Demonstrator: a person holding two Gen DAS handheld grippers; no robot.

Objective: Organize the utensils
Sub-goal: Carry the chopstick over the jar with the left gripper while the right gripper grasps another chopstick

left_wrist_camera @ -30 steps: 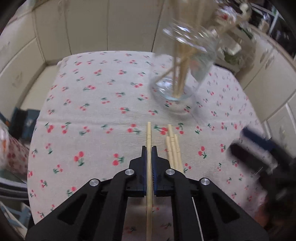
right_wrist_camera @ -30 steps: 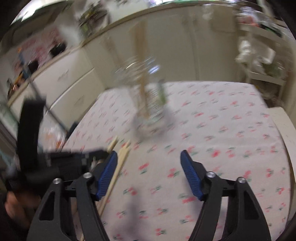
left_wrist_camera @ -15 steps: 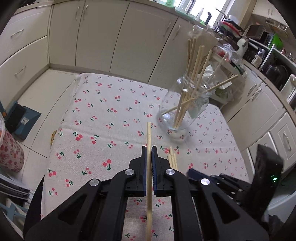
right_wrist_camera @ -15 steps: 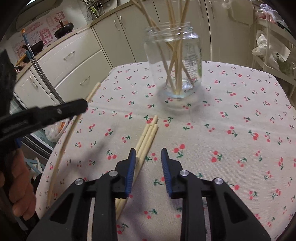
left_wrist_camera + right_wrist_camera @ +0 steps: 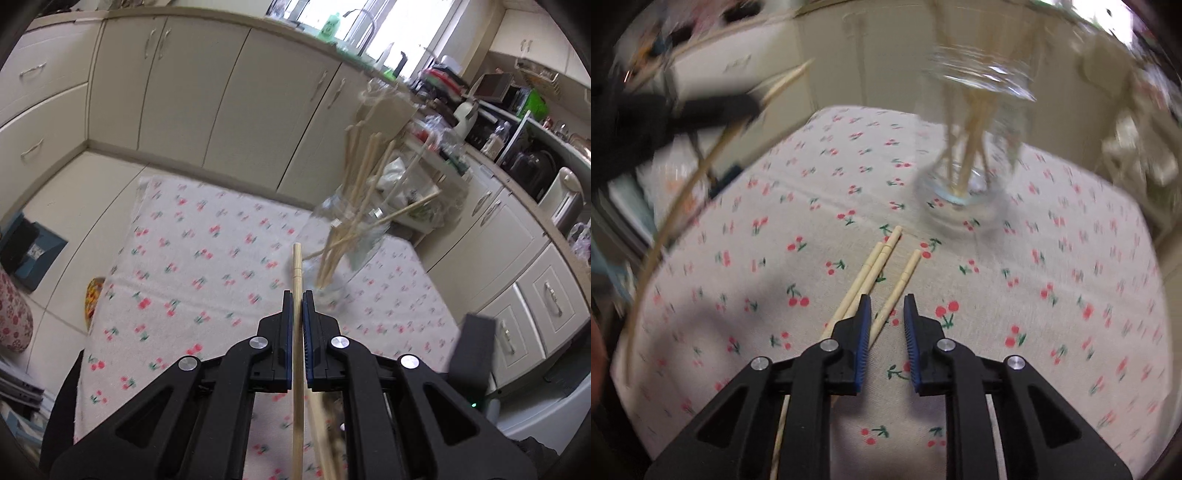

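Left gripper (image 5: 297, 295) pinching one chopstick (image 5: 297, 325) aloft, bound for the glass jar (image 5: 975, 140); right gripper (image 5: 886, 306), jaws just narrowing, not yet clamped, astride a loose chopstick (image 5: 899, 284) lying before that jar.

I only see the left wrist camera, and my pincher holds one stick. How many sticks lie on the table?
Observer: Three chopsticks lie on the cherry tablecloth, in front of the jar.
Operator: Is my other pincher near them?
Observer: Yes. The right gripper hangs right over them, and one chopstick runs between its jaws.
Operator: Has it grabbed that one?
Observer: Not that I can see. Its jaws have just been closing, but a gap shows beside the chopstick.
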